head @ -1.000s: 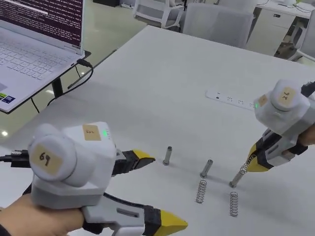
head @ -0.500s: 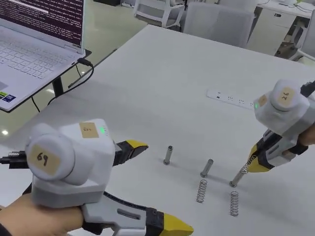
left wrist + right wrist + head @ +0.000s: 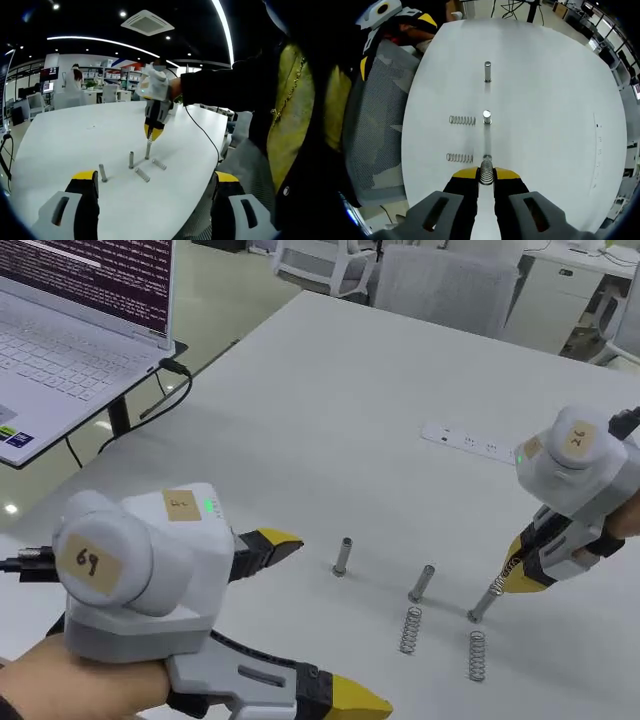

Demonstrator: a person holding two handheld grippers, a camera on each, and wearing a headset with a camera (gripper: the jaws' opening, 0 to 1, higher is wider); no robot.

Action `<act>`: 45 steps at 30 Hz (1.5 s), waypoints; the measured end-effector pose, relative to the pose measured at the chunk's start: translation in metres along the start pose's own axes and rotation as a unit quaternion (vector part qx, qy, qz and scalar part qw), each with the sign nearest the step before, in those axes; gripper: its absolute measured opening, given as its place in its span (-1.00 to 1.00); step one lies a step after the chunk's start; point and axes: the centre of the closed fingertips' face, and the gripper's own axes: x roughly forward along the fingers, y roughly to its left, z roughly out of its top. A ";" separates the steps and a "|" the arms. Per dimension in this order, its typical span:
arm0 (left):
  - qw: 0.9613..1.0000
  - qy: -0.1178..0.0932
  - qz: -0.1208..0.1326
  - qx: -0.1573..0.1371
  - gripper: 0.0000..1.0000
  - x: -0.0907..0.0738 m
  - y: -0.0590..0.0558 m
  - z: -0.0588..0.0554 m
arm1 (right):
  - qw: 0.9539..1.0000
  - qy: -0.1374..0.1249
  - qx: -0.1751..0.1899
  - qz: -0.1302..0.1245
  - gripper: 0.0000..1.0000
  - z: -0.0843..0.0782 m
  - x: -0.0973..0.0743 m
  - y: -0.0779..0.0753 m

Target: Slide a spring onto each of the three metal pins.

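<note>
Right hand-held gripper (image 3: pixel 486 179) clamped on coiled steel spring (image 3: pixel 487 169) over short grey metal pin (image 3: pixel 479 607), left hand-held gripper (image 3: pixel 155 177) apart

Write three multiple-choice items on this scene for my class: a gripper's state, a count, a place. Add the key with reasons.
1. How do the jaws of the left gripper stand?
A. Open, empty
B. Shut on a spring
C. Shut on a pin
2. How many springs lie loose on the table?
A. One
B. Two
C. Four
3. Where is the spring in the right gripper?
A. Flat on the table
B. At the top of the end pin
C. At the top of the middle pin
Key: 1 A, a wide empty gap between them. 2 B, two loose springs lie flat. 3 B, its coils meet that pin's tip.
</note>
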 end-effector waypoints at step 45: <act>1.000 0.004 -0.001 -0.006 0.74 -0.002 0.001 -0.004 | 1.000 0.017 0.005 0.008 -0.83 -0.007 0.042 -0.001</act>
